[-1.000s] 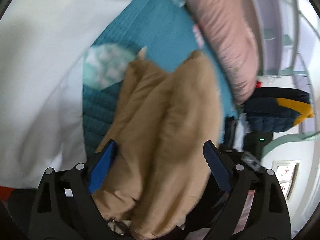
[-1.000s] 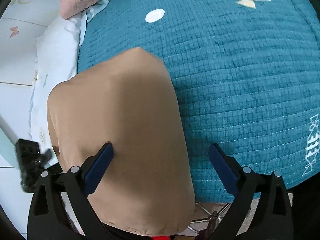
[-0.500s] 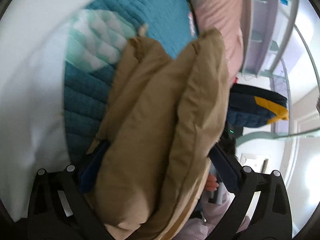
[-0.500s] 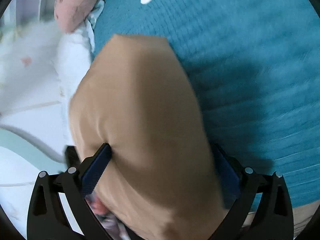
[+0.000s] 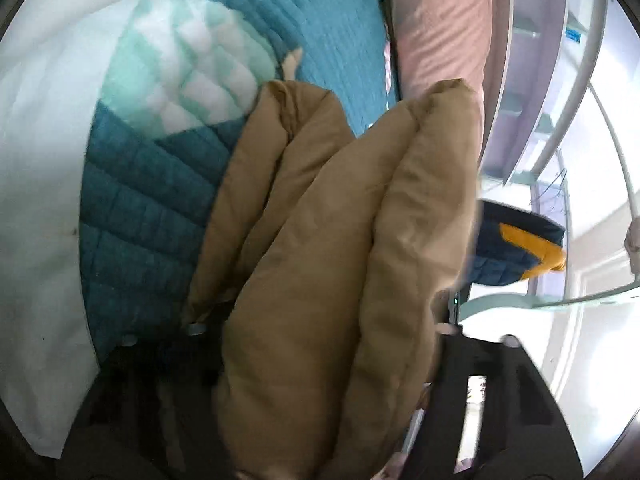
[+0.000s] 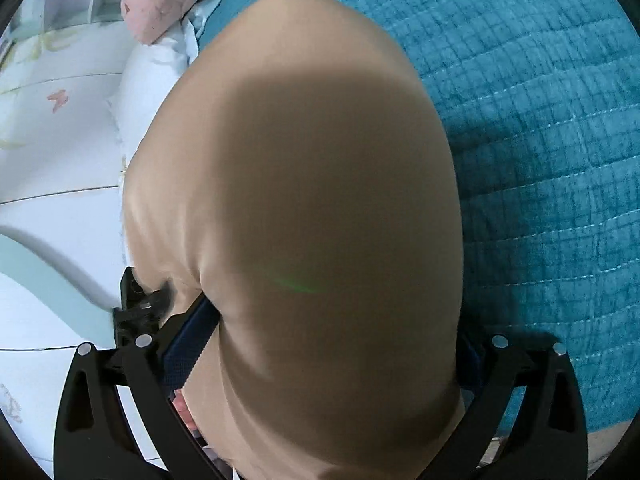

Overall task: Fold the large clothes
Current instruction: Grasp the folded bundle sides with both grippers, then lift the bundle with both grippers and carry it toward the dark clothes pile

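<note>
Tan padded garment [image 5: 320, 280], bunched in 2 thick folds, fills the lower centre of the left wrist view between the left gripper [image 5: 320, 364] fingers, whose jaws have just been closing; pad contact is hidden. In the right wrist view the garment [image 6: 312, 220] bulges between the right gripper [image 6: 320, 344] pads, the left pad pressing its side. Behind lies a teal quilt [image 6: 540, 120]; a pink pillow [image 5: 440, 28] sits at upper centre. No writing is legible.
</note>
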The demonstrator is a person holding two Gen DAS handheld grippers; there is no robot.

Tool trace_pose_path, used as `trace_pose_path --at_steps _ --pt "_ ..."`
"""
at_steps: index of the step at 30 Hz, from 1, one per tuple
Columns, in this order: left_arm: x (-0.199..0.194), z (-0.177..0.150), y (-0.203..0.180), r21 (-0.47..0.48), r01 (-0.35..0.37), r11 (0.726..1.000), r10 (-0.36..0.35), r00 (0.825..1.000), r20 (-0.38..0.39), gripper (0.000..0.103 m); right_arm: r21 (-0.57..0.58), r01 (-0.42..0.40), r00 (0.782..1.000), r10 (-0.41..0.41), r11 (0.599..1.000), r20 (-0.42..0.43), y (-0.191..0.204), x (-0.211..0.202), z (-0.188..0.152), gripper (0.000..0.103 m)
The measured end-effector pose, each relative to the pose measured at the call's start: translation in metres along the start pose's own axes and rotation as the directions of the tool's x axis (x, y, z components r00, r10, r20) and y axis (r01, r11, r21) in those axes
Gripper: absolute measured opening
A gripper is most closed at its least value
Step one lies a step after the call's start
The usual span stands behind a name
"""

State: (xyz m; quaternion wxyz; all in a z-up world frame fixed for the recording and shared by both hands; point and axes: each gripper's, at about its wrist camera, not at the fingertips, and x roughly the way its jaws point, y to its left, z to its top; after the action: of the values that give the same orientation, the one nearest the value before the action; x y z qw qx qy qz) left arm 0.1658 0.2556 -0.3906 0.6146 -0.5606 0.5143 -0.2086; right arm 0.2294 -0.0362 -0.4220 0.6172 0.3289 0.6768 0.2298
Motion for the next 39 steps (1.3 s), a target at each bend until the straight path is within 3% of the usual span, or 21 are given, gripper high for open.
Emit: trace_pose_path --at_steps 2,4,8,11,17,21,23,25,26,28,30,31,33,39 --pt "-0.004 -0.003 0.003 -0.042 0.026 0.999 -0.026 1.0 0.009 0.049 -0.019 0.009 1.0 -0.008 1.0 0.004 0.007 -0.005 0.0 0.081" --pt "-0.005 -0.009 -0.004 -0.023 0.016 1.0 -0.016 1.0 0.004 0.046 -0.045 -0.006 1.0 0.007 0.999 0.003 0.012 -0.011 0.001 0.072" --pt "0.002 -0.017 -0.02 0.022 -0.053 0.998 0.053 0.998 -0.028 0.046 -0.052 -0.039 0.999 0.04 0.998 0.012 0.011 -0.025 0.007 0.059" --pt "0.01 -0.023 -0.034 0.019 -0.135 0.991 0.135 0.99 -0.041 0.046 -0.063 0.006 1.0 -0.005 0.998 0.03 0.015 -0.031 0.009 0.055" --pt "0.027 -0.014 -0.049 0.04 -0.233 0.972 0.234 0.972 -0.035 0.048 -0.037 0.01 1.0 -0.01 0.999 -0.015 0.014 -0.023 0.032 0.057" --pt "0.026 -0.015 -0.058 0.057 -0.281 0.958 0.282 0.959 -0.02 0.065 -0.057 0.042 0.999 -0.043 0.998 -0.02 0.006 -0.033 0.017 0.064" --pt "0.018 -0.012 -0.061 0.055 -0.304 0.951 0.304 0.953 -0.004 0.068 -0.044 0.049 0.998 -0.05 0.998 -0.025 0.008 -0.031 0.02 0.065" --pt "0.012 -0.003 -0.059 0.053 -0.33 0.943 0.33 0.944 0.003 0.083 -0.033 0.048 0.998 -0.048 0.998 -0.026 0.007 -0.028 0.021 0.067" --pt "0.008 0.0 -0.056 0.045 -0.34 0.939 0.341 0.94 0.0 0.085 -0.037 0.054 0.998 -0.055 0.998 -0.024 0.008 -0.028 0.021 0.068" --pt "0.009 0.01 -0.053 0.062 -0.402 0.914 0.404 0.915 -0.02 0.086 -0.046 0.066 0.997 -0.067 0.997 -0.024 0.008 -0.03 0.018 0.07" --pt "0.015 0.018 -0.055 0.113 -0.429 0.896 0.435 0.9 -0.033 0.09 -0.052 0.079 0.996 -0.08 0.996 -0.025 0.013 -0.026 0.019 0.071" --pt "0.019 0.022 -0.054 0.124 -0.421 0.898 0.43 0.902 -0.049 0.09 -0.053 0.083 0.996 -0.084 0.995 -0.024 0.013 -0.025 0.019 0.071" --pt "0.03 0.032 -0.04 0.092 -0.358 0.929 0.367 0.924 -0.11 0.09 -0.044 0.08 0.996 -0.081 0.996 -0.025 0.011 -0.025 0.019 0.072" --pt "0.047 0.045 -0.024 0.099 -0.247 0.964 0.26 0.952 -0.163 0.097 -0.032 0.078 0.996 -0.079 0.996 -0.031 0.008 -0.024 0.021 0.075"
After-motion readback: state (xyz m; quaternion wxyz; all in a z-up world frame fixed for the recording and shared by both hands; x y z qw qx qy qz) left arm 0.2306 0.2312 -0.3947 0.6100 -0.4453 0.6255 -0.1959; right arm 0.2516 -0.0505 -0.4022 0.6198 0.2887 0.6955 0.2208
